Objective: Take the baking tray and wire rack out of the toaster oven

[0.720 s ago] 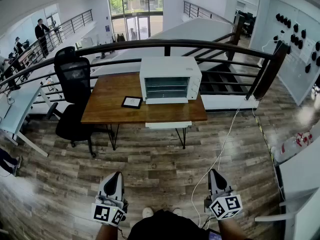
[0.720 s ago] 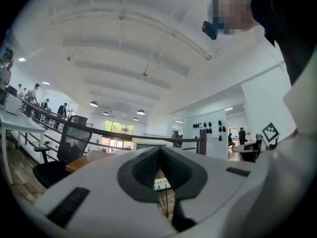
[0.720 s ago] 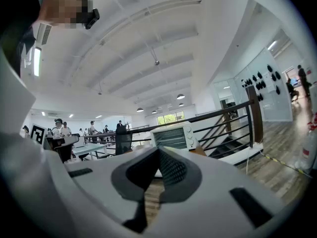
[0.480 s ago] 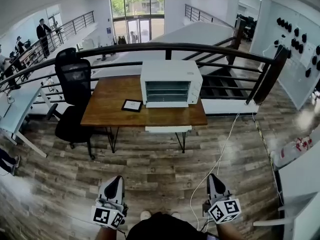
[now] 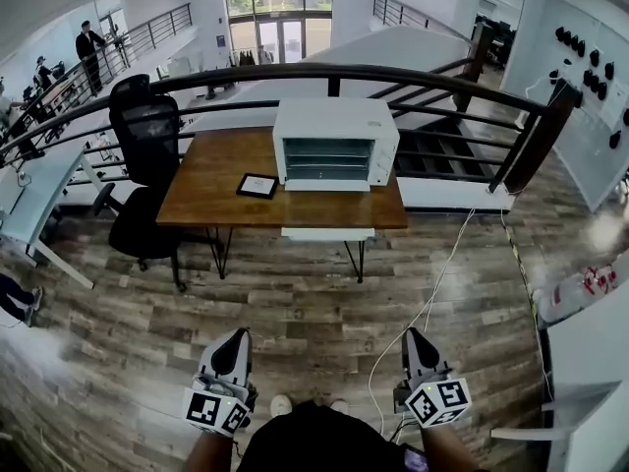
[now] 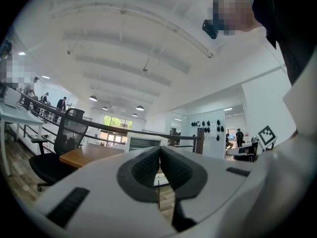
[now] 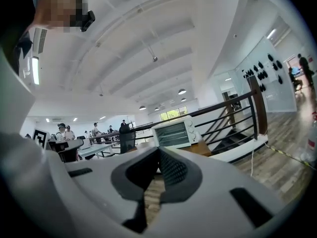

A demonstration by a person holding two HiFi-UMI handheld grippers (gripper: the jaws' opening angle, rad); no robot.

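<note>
Closed, empty: left hand-held gripper (image 5: 239, 335), right hand-held gripper (image 5: 413, 335). Tablet (image 5: 257, 186) visible in head view only.

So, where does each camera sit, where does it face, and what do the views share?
Head view: on the person's head, facing forward and steeply down at floor and table; left gripper and right gripper show at the bottom.
Left gripper view: on the left gripper, facing along its shut jaws toward the toaster oven; the person's torso shows upper right.
Right gripper view: on the right gripper, along its shut jaws; torso upper left.
Shared: all show the toaster oven on the table.
</note>
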